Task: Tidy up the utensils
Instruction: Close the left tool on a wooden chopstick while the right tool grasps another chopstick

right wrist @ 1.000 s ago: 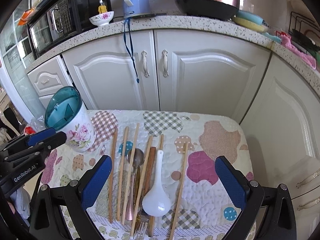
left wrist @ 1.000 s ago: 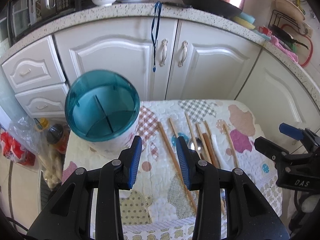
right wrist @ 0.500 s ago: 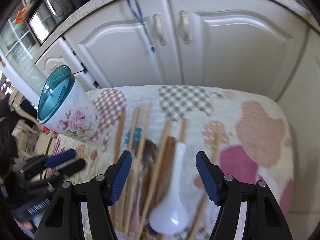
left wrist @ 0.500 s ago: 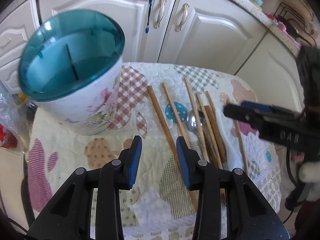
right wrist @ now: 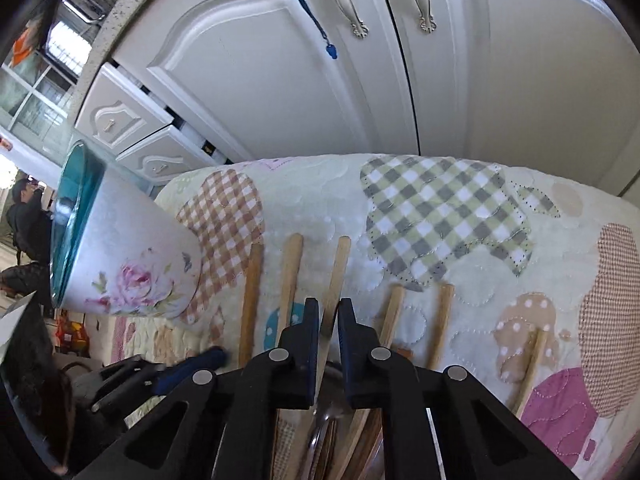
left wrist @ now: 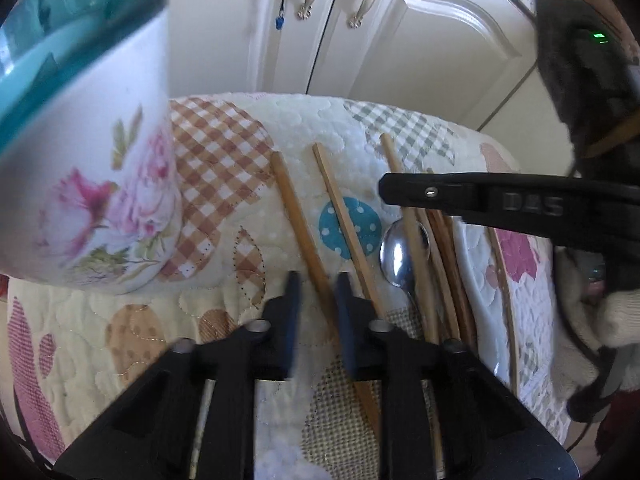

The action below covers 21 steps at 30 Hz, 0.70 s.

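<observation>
A floral white holder with a teal rim (left wrist: 92, 184) stands on the quilted mat at the left, also in the right wrist view (right wrist: 120, 264). Several wooden chopsticks (left wrist: 296, 216) lie in a row beside a metal spoon (left wrist: 400, 252) and a white spoon (left wrist: 480, 292). My left gripper (left wrist: 318, 288) is low over the leftmost chopstick, jaws narrowly apart around it. My right gripper (right wrist: 329, 316) has its jaws closed to a narrow gap around the third chopstick (right wrist: 338, 272). The right gripper's finger crosses the left wrist view (left wrist: 480, 200).
The quilted patchwork mat (right wrist: 440, 216) covers a small table. White cabinet doors (right wrist: 300, 80) with metal handles stand behind it, with drawers (right wrist: 132, 136) to the left. A blue cord (right wrist: 312, 16) hangs on the doors.
Both grippers have dropped down to the chopsticks. The right jaws have narrowed from wide open to a slim gap around one chopstick. The left gripper moved onto the leftmost chopstick.
</observation>
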{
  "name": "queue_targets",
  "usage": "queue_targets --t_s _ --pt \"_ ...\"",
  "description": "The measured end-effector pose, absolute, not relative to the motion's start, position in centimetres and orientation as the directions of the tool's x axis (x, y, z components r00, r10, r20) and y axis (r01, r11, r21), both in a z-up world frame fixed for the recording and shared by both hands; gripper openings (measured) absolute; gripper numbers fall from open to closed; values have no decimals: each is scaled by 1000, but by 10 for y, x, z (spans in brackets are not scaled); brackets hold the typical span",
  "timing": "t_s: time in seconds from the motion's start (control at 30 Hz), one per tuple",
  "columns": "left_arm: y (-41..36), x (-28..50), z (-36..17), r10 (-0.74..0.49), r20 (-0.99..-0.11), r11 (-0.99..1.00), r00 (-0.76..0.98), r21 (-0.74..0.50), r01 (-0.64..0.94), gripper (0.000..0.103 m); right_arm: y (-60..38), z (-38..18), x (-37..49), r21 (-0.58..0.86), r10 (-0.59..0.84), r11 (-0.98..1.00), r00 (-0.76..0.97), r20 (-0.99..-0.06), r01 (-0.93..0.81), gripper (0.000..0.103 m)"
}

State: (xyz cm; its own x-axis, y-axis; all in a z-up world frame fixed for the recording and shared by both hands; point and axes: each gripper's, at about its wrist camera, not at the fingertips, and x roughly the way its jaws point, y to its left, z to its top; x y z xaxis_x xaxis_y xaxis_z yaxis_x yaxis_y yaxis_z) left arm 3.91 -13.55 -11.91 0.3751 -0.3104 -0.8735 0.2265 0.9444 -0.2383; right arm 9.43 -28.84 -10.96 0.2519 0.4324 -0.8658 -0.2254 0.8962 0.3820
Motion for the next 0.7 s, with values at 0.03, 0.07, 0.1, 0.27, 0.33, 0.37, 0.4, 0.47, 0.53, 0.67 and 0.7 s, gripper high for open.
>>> queue_targets --t_s 0.03,0.07,0.1,0.27,0.33,0.37,0.4,0.47,0.53,0.67,0.7 --pt "-135 37 -119 -321 -871 941 373 -247 233 10 -290 -107 91 383 435 894 253 -864 -231 8" --pt "-134 36 -119 -326 -871 939 368 -253 235 10 -291 -105 88 385 438 893 256 -862 -234 8" --pt "-133 35 -119 -338 -870 934 358 -265 239 9 -293 -103 84 389 443 891 257 -859 -235 8" --pt "-116 13 -118 -351 -880 924 319 -271 270 6 -295 -90 55 404 471 874 260 -843 -270 7" --pt "-108 1 -116 -342 -888 924 307 -258 282 6 -294 -89 43 422 490 863 253 -834 -279 7" --pt "-104 -7 -114 -335 -893 923 301 -247 294 6 -293 -90 38 425 494 860 247 -834 -283 7" --pt "-102 -12 -114 -329 -896 923 298 -239 301 6 -291 -93 33 415 485 863 241 -841 -288 7" --pt "-99 -21 -114 -314 -903 924 293 -219 313 6 -288 -96 26 393 464 872 238 -853 -292 7" --pt "-92 -28 -113 -302 -907 926 293 -207 315 6 -286 -96 29 363 434 891 275 -858 -274 7" --pt "-84 -29 -108 -274 -909 936 315 -177 305 6 -284 -91 48 339 409 903 291 -865 -263 27" --pt "-85 -27 -106 -271 -907 938 323 -173 302 6 -282 -90 51 336 408 903 286 -867 -269 37"
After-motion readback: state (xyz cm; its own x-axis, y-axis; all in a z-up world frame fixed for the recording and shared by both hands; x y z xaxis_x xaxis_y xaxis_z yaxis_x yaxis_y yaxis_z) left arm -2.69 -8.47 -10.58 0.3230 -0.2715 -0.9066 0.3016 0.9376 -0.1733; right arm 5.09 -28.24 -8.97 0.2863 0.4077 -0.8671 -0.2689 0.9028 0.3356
